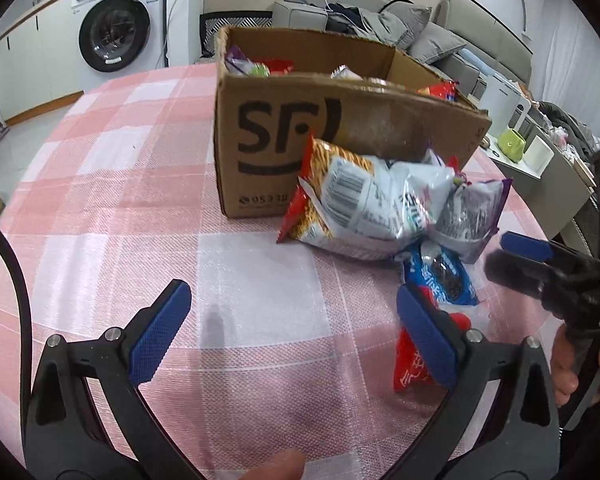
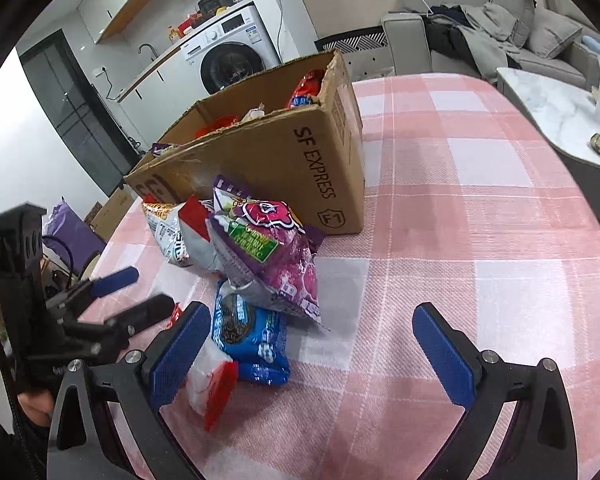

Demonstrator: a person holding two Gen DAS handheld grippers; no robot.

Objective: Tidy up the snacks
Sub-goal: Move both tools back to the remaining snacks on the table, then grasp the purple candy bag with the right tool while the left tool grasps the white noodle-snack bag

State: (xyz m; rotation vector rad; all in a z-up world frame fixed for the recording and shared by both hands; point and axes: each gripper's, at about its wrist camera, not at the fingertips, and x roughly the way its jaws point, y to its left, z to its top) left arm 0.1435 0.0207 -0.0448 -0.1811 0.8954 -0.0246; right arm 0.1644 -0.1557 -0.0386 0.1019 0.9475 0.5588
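An open cardboard box (image 1: 340, 120) (image 2: 280, 152) marked SF stands on the pink checked tablecloth (image 1: 140, 184) (image 2: 480, 220) with several snack packs inside. A pile of packs leans against its front: an orange-red chips bag (image 1: 332, 196), a purple bag (image 1: 472, 212) (image 2: 272, 248), a blue cookie pack (image 1: 440, 272) (image 2: 252, 340) and a red-and-white pack (image 1: 412, 364) (image 2: 212, 384). My left gripper (image 1: 294, 332) (image 2: 136, 294) is open over bare cloth, left of the pile. My right gripper (image 2: 312, 356) (image 1: 512, 258) is open, its left finger beside the red-and-white pack.
A washing machine (image 1: 120, 28) and counter stand beyond the table's far left. A grey sofa (image 2: 500, 28) with clothes sits behind. A marble-topped side table (image 2: 560, 112) lies past the table's right edge. Another cardboard box (image 2: 112, 208) sits on the floor.
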